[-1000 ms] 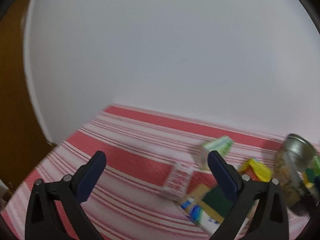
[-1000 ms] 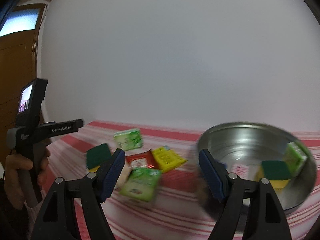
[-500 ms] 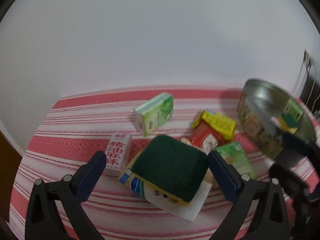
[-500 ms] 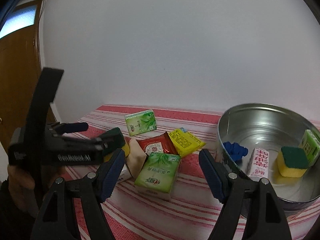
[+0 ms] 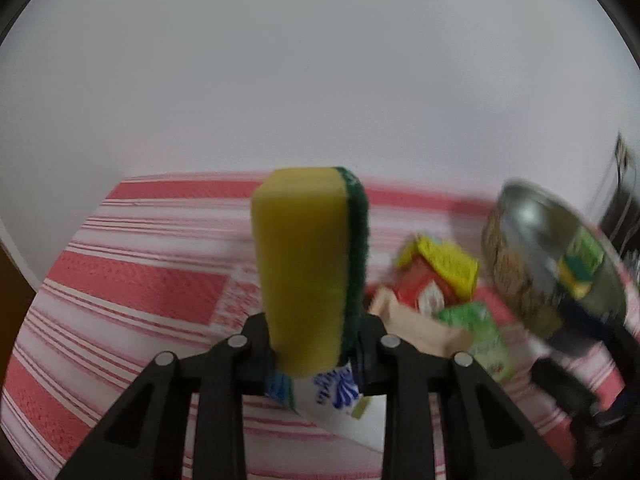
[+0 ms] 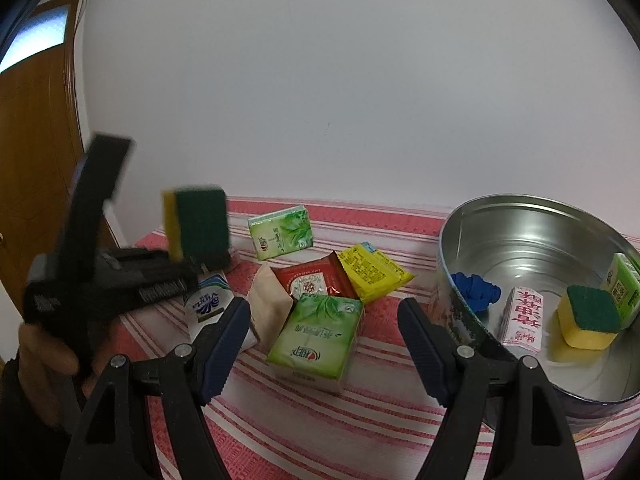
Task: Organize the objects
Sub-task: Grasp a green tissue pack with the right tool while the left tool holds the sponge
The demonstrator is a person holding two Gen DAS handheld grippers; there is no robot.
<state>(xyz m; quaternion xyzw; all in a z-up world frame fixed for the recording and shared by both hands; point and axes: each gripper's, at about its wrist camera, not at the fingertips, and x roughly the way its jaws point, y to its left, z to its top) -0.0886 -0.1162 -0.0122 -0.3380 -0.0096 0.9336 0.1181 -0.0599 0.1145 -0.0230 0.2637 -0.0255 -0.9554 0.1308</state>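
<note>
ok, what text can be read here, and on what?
"囍", apparently, in a circle: red packet.
Red Chinese characters, unsure reading: white carton in the tin.
Blue logo, blurred: white pack.
Green packs, yellow packet, left claw lettering: too small or blurred.

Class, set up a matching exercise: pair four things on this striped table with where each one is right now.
Things:
1. yellow-and-green sponge
2. blue crumpled object
3. red foil packet
4. white carton with red lettering

Places:
A. on the cloth beside the yellow packet
B. between the left gripper jaws
C. in the metal tub, near its left wall
D. in the tub, beside a second sponge

Pairs: 1-B, 2-C, 3-A, 4-D
</note>
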